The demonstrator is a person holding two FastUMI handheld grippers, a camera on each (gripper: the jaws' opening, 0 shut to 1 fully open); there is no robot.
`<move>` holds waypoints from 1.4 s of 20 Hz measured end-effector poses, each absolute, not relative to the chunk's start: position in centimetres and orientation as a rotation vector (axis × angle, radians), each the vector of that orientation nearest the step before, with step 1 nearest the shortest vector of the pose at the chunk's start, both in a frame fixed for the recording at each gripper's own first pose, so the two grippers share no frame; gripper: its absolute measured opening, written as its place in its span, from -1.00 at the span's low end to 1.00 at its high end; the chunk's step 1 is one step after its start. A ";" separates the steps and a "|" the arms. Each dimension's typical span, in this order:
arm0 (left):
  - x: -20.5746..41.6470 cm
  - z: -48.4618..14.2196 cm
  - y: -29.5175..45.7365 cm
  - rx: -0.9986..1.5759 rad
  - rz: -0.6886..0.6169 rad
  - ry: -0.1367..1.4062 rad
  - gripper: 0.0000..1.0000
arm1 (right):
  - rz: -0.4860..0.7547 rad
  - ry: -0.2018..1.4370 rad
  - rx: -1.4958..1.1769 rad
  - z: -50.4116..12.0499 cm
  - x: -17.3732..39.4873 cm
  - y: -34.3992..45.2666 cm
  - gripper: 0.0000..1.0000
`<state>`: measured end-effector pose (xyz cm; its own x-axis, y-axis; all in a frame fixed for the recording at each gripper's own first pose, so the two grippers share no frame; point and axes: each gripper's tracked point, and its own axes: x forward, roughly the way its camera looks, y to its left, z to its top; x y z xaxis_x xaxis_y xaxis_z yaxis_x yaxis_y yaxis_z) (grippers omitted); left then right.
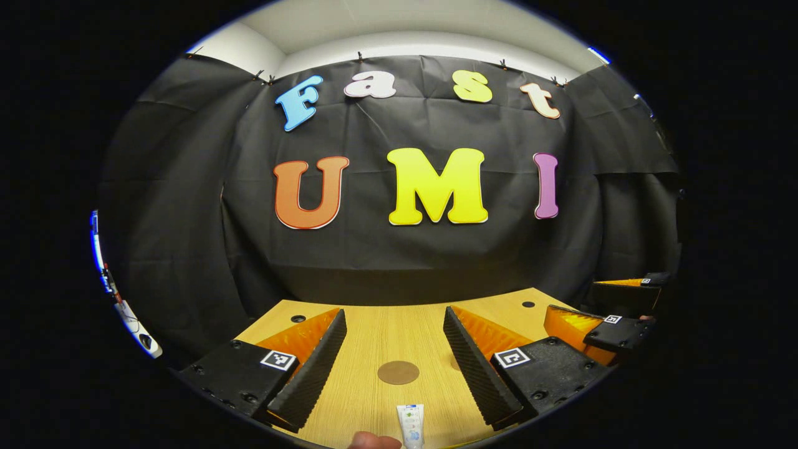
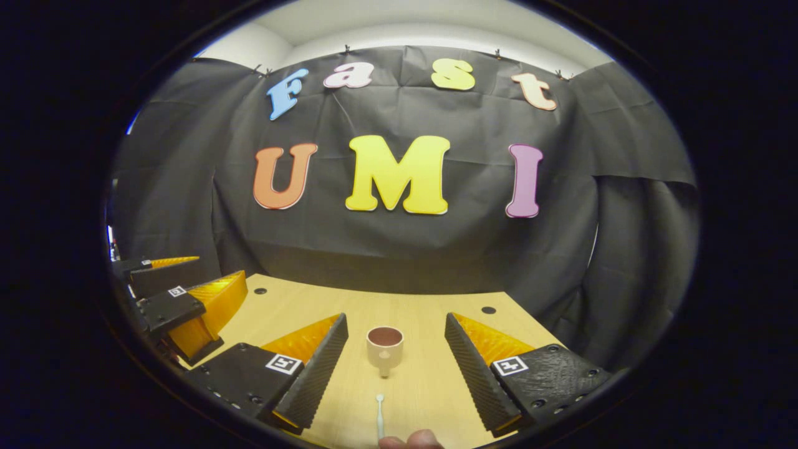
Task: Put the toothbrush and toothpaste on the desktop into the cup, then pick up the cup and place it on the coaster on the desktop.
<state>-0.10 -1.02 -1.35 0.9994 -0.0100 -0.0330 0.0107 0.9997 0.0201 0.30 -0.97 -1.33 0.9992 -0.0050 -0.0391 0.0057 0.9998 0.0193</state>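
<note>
Clearly nothing is done yet: toothpaste (image 1: 411,424) and toothbrush (image 2: 379,415) lie on the counter (image 1: 374,330), cup (image 2: 384,351) empty, coaster (image 1: 398,372) bare; both hand-held grippers, left (image 1: 394,355) and right (image 2: 396,358), gape wide.

Both views are evenly lit, seemingly from overhead; the pale ceiling strip is brightest. The light wooden desk (image 1: 399,337) shows a soft sheen, no hard shadows. Fisheye bending curves the edges strongly, and detail softens and darkens toward each rim.

Left tongs (image 1: 395,349), right tongs (image 2: 395,346), ribbed inner faces, square coded tags, screwed mounts
</note>
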 end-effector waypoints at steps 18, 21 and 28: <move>-4.7 -14.2 -1.9 -0.009 -0.026 0.372 1.00 | 0.076 0.603 0.003 -20.8 2.2 0.4 0.92; -5.5 -14.9 -1.8 -0.008 -0.024 0.393 0.99 | 0.076 0.661 0.004 -23.8 3.2 1.1 0.92; -6.5 -16.5 -1.3 0.001 0.000 0.433 1.00 | 0.095 0.700 -0.044 -27.5 5.7 1.6 0.87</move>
<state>-6.48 -1.33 -16.49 0.9078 -0.0003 -0.4195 0.0005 1.0000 0.0004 5.66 1.65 -27.53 0.7609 0.0727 -0.6447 -0.1023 0.9947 -0.0086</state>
